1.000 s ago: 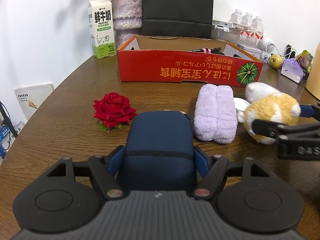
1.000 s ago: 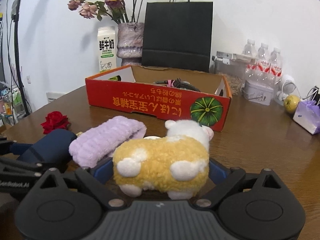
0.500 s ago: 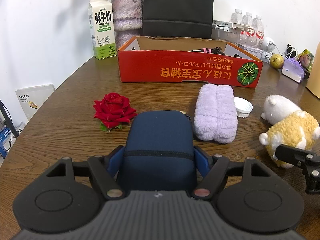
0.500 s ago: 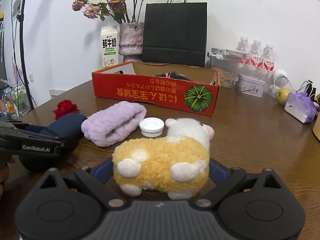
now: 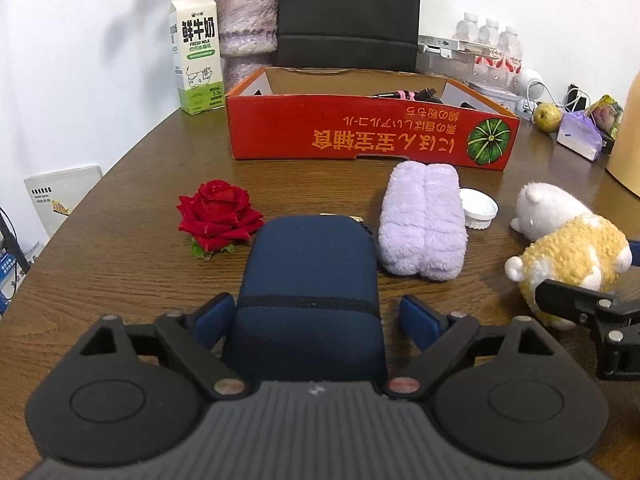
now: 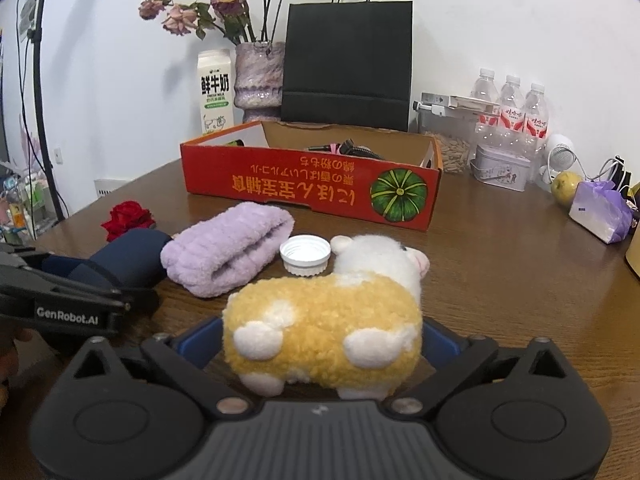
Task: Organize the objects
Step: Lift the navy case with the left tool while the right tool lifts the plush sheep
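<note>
Left wrist view: left gripper (image 5: pixel 316 316) fingers opening, now clear of navy pouch (image 5: pixel 310 280); right gripper (image 6: pixel 320 340) fingers apart beside plush sheep (image 6: pixel 324 320).

Navy zip pouch (image 5: pixel 312 276) lies flat on the worktop. Red rose head (image 5: pixel 218 214) rests just left of it, apart. Folded lilac towel (image 5: pixel 422 220) lies to its right, with a white cap (image 5: pixel 478 208) touching the towel's far side. Yellow-and-white plush sheep (image 6: pixel 332 320) stands upright. Red cardboard box (image 5: pixel 372 136) sits open behind, with dark items inside.
</note>
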`<action>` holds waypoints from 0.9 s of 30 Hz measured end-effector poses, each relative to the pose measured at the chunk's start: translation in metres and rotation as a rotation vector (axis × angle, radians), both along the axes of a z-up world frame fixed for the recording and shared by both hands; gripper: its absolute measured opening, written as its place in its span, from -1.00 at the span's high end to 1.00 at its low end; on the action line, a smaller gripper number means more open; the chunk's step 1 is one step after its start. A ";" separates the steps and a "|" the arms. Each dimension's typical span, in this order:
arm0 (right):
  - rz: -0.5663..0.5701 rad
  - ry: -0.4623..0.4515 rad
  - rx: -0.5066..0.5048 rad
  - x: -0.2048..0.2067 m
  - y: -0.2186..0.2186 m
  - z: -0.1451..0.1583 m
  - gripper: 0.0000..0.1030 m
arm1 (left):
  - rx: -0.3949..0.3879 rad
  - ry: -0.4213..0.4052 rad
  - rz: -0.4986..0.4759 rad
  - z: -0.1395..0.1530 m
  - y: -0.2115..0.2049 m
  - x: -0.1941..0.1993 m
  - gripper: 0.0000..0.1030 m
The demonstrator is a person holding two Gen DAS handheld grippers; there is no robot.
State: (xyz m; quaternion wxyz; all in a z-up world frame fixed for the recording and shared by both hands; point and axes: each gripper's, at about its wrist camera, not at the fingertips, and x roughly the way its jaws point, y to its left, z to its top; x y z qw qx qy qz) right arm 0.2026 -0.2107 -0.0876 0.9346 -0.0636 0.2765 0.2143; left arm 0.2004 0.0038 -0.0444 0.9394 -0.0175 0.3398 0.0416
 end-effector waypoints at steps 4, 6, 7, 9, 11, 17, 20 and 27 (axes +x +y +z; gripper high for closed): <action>0.001 0.007 0.019 0.001 -0.003 0.000 -0.91 | -0.006 -0.012 0.008 0.003 0.002 -0.005 -0.37; 0.001 0.009 0.022 0.002 -0.003 0.000 -0.91 | -0.012 -0.013 0.004 0.005 0.001 -0.008 -0.34; 0.001 0.007 0.021 0.001 -0.003 0.001 -0.91 | -0.010 -0.009 0.002 0.006 0.000 -0.008 -0.33; 0.003 0.003 0.018 0.000 -0.002 0.001 -0.90 | 0.000 -0.003 0.000 0.008 -0.003 -0.009 -0.31; 0.005 -0.006 0.017 -0.001 -0.002 0.001 -0.90 | 0.002 0.004 -0.004 0.010 -0.006 -0.010 -0.30; 0.010 -0.021 0.041 -0.007 -0.004 0.007 -0.89 | -0.001 0.009 -0.008 0.016 -0.008 -0.014 -0.29; 0.007 -0.033 0.046 -0.010 -0.005 0.011 -0.88 | 0.004 -0.003 -0.007 0.022 -0.009 -0.017 -0.29; 0.010 -0.060 0.051 -0.017 -0.005 0.020 -0.87 | 0.006 -0.027 -0.007 0.038 -0.011 -0.022 -0.29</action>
